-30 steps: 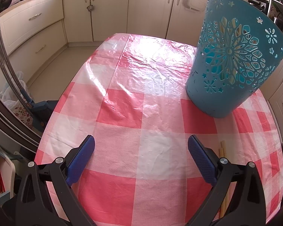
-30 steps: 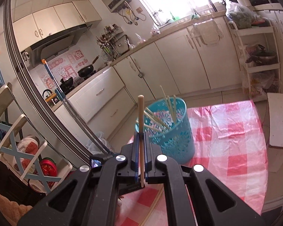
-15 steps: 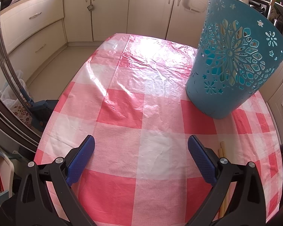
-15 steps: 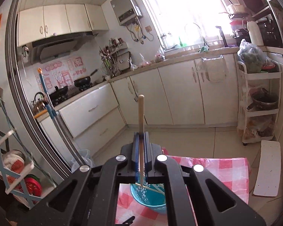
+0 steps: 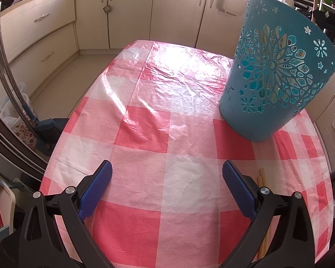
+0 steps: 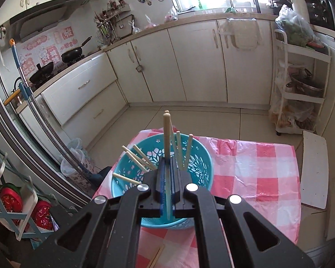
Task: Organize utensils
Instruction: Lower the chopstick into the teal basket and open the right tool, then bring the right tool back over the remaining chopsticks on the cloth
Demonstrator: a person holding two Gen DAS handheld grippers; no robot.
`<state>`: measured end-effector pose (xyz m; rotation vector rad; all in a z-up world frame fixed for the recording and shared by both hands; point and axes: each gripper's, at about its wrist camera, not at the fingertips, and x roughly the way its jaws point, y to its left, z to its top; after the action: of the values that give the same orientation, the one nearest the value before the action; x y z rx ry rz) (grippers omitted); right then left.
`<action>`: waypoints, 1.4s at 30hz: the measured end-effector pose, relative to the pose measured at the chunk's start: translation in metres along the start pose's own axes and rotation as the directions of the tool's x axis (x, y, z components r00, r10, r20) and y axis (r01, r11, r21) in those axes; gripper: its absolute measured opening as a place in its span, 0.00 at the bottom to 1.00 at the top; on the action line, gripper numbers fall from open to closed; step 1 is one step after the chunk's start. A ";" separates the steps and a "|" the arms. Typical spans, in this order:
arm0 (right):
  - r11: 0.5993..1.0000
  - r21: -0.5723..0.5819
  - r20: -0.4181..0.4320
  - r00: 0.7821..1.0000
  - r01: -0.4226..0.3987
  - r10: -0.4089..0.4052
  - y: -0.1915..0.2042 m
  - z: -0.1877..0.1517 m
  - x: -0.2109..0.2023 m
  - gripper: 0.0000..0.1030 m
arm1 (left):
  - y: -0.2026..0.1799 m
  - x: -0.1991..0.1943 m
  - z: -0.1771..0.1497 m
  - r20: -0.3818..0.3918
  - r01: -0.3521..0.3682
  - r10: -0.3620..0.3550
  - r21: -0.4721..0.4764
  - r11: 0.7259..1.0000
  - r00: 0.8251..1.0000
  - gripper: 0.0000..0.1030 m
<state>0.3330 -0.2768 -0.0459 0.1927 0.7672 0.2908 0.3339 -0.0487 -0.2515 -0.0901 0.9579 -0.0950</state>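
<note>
chopsticks (image 6: 140, 159) in basket (image 6: 203, 156), basket on table (image 5: 145, 134)

From the right wrist view, the right claw (image 6: 167, 167) now sits directly above the teal basket (image 6: 201, 156), whose open mouth fills the middle of the frame; half a second ago only a sliver of it showed under the claw. The chopstick (image 6: 166, 134) pinched in the claw points over that opening. The sticks in the basket (image 6: 178, 149) come back into sight, leaning against its rim.
</note>
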 end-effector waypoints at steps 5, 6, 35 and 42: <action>1.000 0.022 0.016 1.000 0.005 -0.005 -0.001 -0.004 -0.005 0.07 | 0.000 0.000 0.000 0.000 0.000 0.000 0.000 1.000 1.000 0.92; 1.000 0.023 0.023 1.000 0.008 -0.008 0.000 -0.004 -0.007 0.07 | 0.000 0.000 0.000 0.000 0.000 0.000 0.000 1.000 1.000 0.92; 0.995 -0.008 -0.234 0.967 0.103 -0.102 0.033 -0.172 0.044 0.26 | 0.001 0.000 0.001 -0.002 0.001 -0.001 -0.004 1.000 1.000 0.92; 0.993 -0.034 -0.237 0.964 0.114 -0.118 0.034 -0.181 0.046 0.21 | -0.001 0.000 0.001 -0.005 0.000 0.000 -0.003 1.000 1.000 0.92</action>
<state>0.2298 -0.2179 -0.1944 0.0934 1.0102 0.2123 0.3348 -0.0493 -0.2510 -0.0920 0.9632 -0.0936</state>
